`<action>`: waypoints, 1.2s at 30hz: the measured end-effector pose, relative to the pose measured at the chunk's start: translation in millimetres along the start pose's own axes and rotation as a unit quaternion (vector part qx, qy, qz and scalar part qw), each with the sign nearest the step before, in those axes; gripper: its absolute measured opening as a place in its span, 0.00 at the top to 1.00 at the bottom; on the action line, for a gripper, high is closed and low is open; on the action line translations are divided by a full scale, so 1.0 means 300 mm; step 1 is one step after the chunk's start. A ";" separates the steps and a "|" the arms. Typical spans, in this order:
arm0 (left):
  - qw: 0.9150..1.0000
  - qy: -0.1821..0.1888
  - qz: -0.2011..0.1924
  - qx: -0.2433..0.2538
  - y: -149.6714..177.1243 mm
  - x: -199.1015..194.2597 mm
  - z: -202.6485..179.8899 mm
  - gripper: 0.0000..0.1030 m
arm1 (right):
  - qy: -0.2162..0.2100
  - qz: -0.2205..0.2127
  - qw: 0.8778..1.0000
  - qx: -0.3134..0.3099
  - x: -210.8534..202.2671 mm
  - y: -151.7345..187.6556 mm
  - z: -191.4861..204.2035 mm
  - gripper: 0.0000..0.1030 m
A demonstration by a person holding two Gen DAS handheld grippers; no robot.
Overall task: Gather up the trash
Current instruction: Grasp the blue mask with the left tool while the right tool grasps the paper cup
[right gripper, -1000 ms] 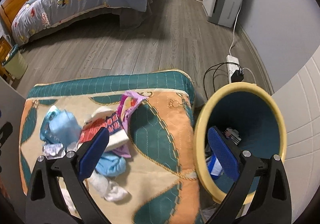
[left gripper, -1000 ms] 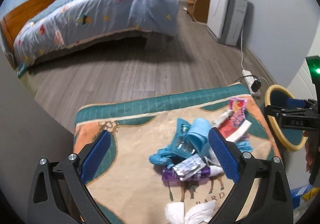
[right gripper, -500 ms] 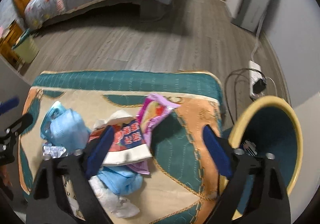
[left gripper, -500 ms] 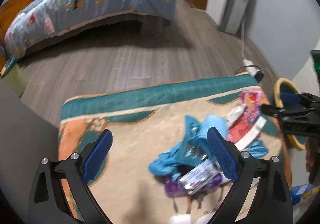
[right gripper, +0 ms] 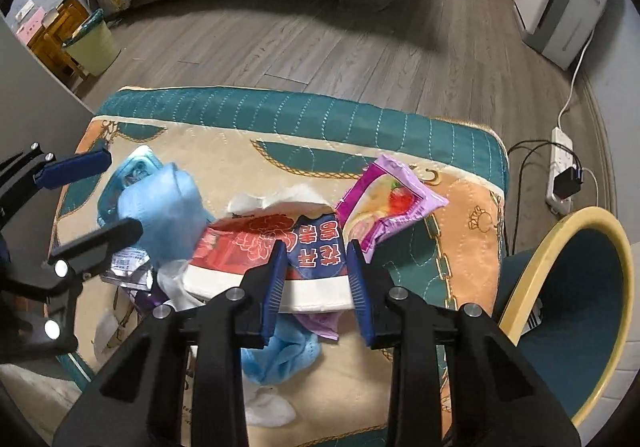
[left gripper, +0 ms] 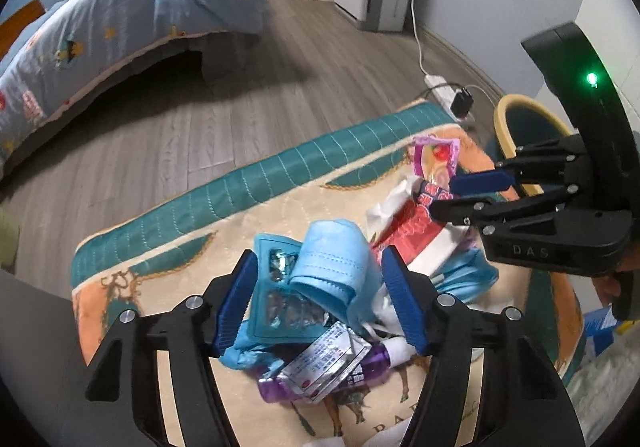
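A pile of trash lies on a teal and cream mat [left gripper: 248,187]. My left gripper [left gripper: 320,299] is partly closed around a blue face mask [left gripper: 332,267] and a teal blister pack [left gripper: 276,299], pads beside them. My right gripper [right gripper: 316,279] is narrowed around the edge of a red, blue and white wrapper [right gripper: 288,247], also seen in the left wrist view [left gripper: 416,231]. A pink-purple snack pouch [right gripper: 388,207], a purple bottle [left gripper: 332,379] and white tissue [right gripper: 268,411] lie in the pile. The yellow-rimmed bin [right gripper: 576,311] stands right of the mat.
A bed with a blue quilt [left gripper: 132,15] stands across the wooden floor. A power strip with cable [right gripper: 564,167] lies by the wall near the bin. A white appliance [right gripper: 560,3] stands at the back right. A small green bin [right gripper: 92,47] stands at the far left.
Both grippers have moved down and forward into the pile and narrowed. The left now brackets the mask and blister pack; the right has swung from the bin to the red wrapper.
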State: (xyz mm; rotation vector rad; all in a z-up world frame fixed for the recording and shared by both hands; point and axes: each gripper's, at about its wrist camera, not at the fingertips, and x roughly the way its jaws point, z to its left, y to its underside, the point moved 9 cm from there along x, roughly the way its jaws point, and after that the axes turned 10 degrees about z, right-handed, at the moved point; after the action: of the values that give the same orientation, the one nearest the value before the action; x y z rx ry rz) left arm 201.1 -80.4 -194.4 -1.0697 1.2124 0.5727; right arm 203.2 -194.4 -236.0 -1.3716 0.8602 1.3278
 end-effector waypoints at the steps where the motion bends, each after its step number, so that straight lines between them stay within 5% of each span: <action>1: 1.000 0.002 0.002 0.001 -0.002 0.005 0.000 0.39 | 0.000 0.002 1.000 0.004 0.004 -0.001 -0.007 0.70; 13: 0.998 -0.012 0.063 0.003 0.022 0.116 0.013 0.52 | 0.011 0.014 1.000 -0.023 0.030 0.011 -0.015 0.68; 17: 0.998 -0.011 0.063 -0.004 0.019 0.106 0.024 0.66 | 0.012 0.019 0.999 -0.036 0.037 0.028 -0.004 0.64; 23: 0.999 -0.006 0.044 -0.006 0.004 0.053 0.028 0.75 | 0.011 -0.001 0.999 -0.030 -0.004 0.014 0.005 0.64; 36: 0.999 -0.002 0.034 -0.027 0.008 0.015 0.071 0.75 | 0.068 -0.016 0.992 -0.105 0.025 -0.024 0.098 0.29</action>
State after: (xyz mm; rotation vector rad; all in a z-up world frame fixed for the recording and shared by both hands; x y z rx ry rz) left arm 210.5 -61.2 -199.8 -1.0753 1.2402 0.6625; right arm 203.3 -163.4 -238.9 -1.6481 0.8026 1.3413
